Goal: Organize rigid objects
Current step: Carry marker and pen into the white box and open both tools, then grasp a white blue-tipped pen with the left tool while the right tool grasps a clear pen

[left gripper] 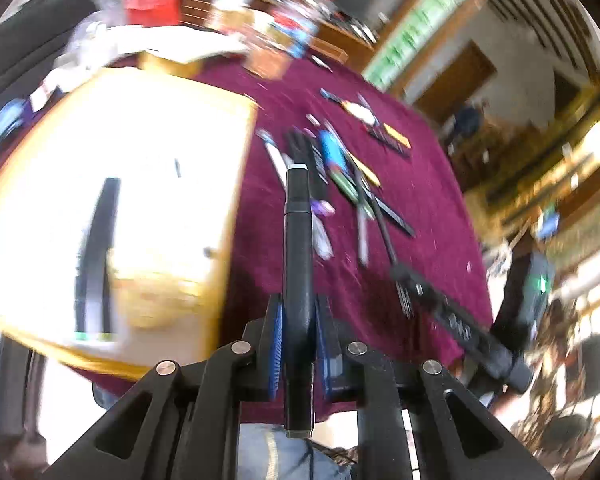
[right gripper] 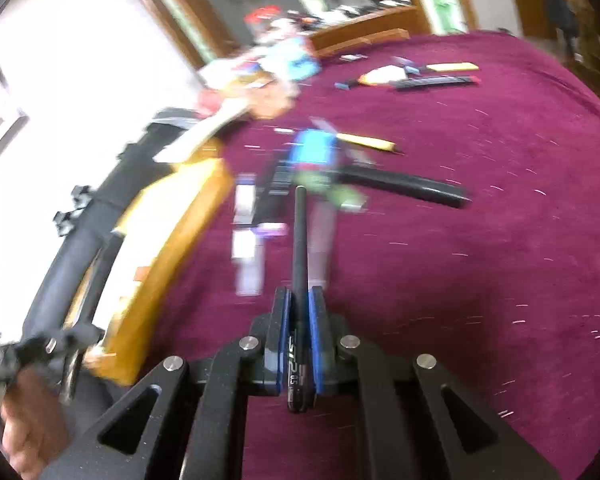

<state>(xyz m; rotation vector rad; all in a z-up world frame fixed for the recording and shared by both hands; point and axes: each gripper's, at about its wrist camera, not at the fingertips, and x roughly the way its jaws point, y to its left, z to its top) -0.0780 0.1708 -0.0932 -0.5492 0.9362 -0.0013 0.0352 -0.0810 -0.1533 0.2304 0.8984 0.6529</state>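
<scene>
Mid-transfer: left gripper (left gripper: 298, 344) clamps thick black marker (left gripper: 298, 240); right gripper (right gripper: 299, 344) clamps slim black pen (right gripper: 300, 240). Next, judged: place both in yellow-rimmed tray (left gripper: 228, 184) beside maroon-clothed tabletop (left gripper: 420, 200).

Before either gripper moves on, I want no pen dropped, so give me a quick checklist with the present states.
1. Left gripper shut on thick black marker: ok.
2. Right gripper shut on slim black pen: ok.
3. Both pens lie along the fingers, not skewed: ok.
4. White tray beside the left gripper is in view: ok.
5. Free room in the tray: cannot tell, overexposed.
6. Loose pens on the maroon cloth remain: not ok.
</scene>
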